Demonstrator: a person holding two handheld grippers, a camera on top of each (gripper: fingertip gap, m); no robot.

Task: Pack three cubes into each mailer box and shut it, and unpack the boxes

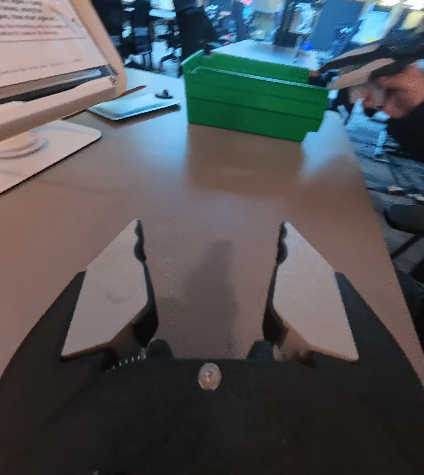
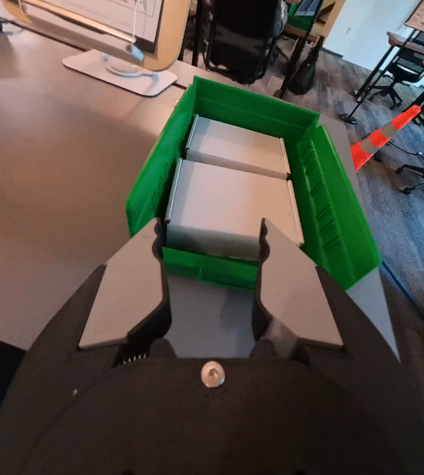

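Right gripper [image 2: 210, 231]: jaws apart, empty, hovering just before a green plastic bin [image 2: 334, 205] holding two closed white cardboard mailer boxes [image 2: 231, 200], one behind the other. Left gripper [image 1: 210, 231]: jaws apart, empty, over brown tabletop [image 1: 154, 180], bin well ahead.

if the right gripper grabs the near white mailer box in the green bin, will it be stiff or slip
The near mailer box looks like flat-walled cardboard, so probably fairly stiff. Its smooth lid may slip between the open right gripper. It sits snug against the green bin walls, so lifting may drag.
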